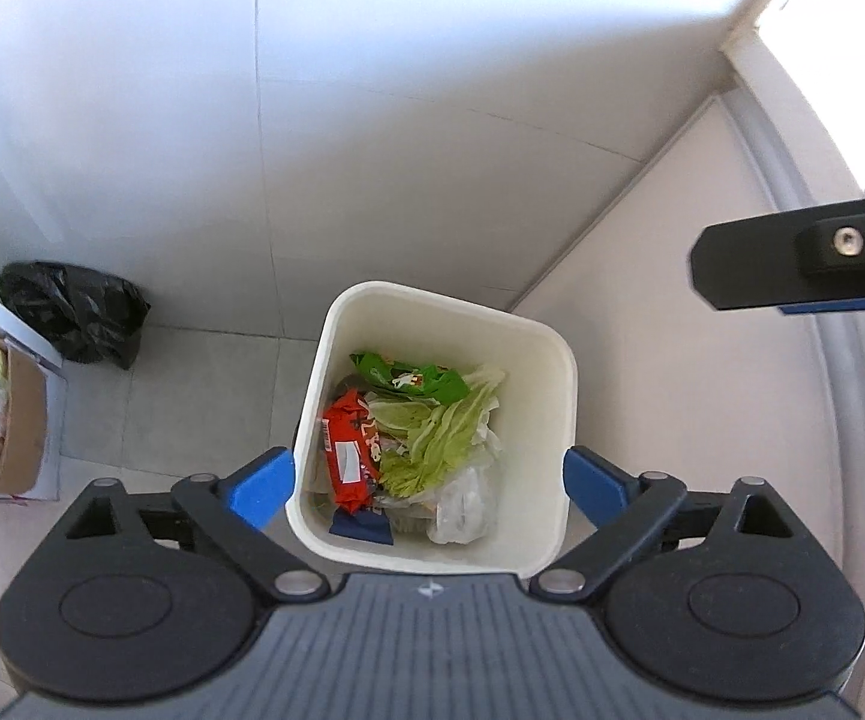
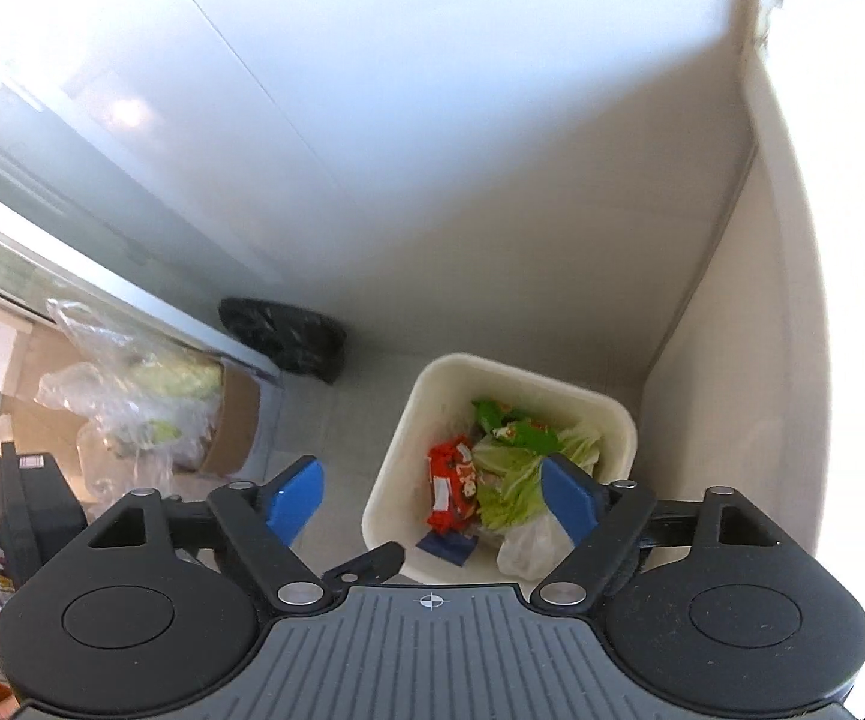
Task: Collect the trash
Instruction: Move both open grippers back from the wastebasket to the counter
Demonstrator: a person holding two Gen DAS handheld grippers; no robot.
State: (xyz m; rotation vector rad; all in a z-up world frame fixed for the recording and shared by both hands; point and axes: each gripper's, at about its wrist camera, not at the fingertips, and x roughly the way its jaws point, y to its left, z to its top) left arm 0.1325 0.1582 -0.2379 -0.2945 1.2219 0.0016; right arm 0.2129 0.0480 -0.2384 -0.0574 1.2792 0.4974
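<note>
A white square trash bin stands on the floor in a corner. It holds a red wrapper, a green wrapper, cabbage leaves, a blue packet and clear plastic. My left gripper hangs open and empty above the bin, its blue fingers wide apart. The bin also shows in the right wrist view. My right gripper is open and empty above the bin's left rim. Part of the right gripper shows at the right edge of the left wrist view.
A tied black bag lies on the floor left of the bin. A cardboard box with clear plastic bags stands further left. Walls close in behind and to the right of the bin.
</note>
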